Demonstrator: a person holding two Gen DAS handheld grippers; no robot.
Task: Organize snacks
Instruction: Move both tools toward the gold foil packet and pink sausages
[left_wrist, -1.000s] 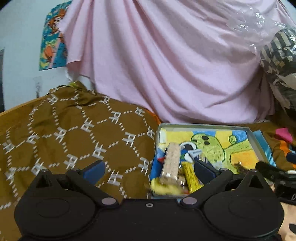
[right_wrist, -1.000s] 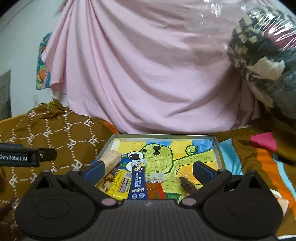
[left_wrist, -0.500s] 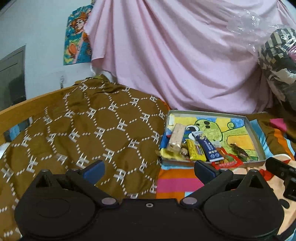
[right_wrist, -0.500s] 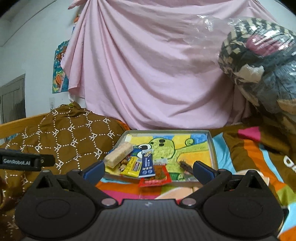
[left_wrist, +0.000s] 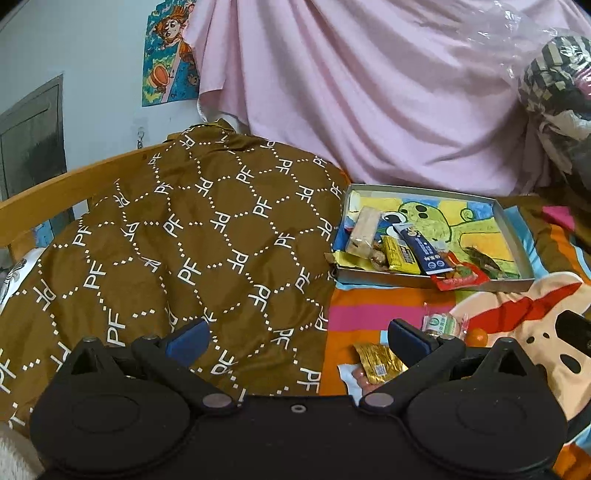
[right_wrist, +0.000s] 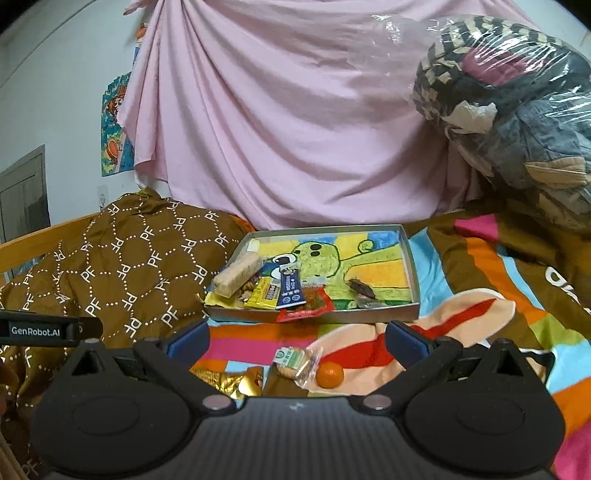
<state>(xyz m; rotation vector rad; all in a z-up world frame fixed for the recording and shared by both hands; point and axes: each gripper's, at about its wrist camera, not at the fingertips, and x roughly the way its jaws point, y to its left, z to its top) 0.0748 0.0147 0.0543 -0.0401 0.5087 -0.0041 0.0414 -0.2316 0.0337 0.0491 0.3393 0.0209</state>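
Both tongs stand wide open and hold nothing. The left tongs (left_wrist: 297, 338) sit low in the left view, over the seam between the brown quilt (left_wrist: 184, 240) and the striped blanket (left_wrist: 369, 317). The right tongs (right_wrist: 297, 338) sit low in the right view, aimed straight up the bed at the tray (right_wrist: 413, 273).

The tray lies in the middle of the right view, its cartoon lining mostly bare. The snacks already in it are bunched along its near left side: a pale bar (right_wrist: 240, 275) laid slantwise, a yellow packet (right_wrist: 264, 293), a blue stick pack (right_wrist: 290, 291), and a red packet (right_wrist: 306, 310) that hangs over the near rim. A dark scrap (right_wrist: 360, 290) lies alone toward the right. That crowding likely comes from dropping things in at the nearest edge.

Three snacks are loose on the blanket, below the tray: a gold packet (right_wrist: 236, 380) at lower left, a wrapped biscuit (right_wrist: 293, 362) in the centre, and a small orange (right_wrist: 330, 374) touching the wrapper's right side. In the right view the biscuit and the orange fall between the open fingers, so I judge one of them the next pick. The gold packet (left_wrist: 378, 363) lies just beside the left tongs' right finger in the left view, so it suits that hand.

The orange may roll on soft bedding.
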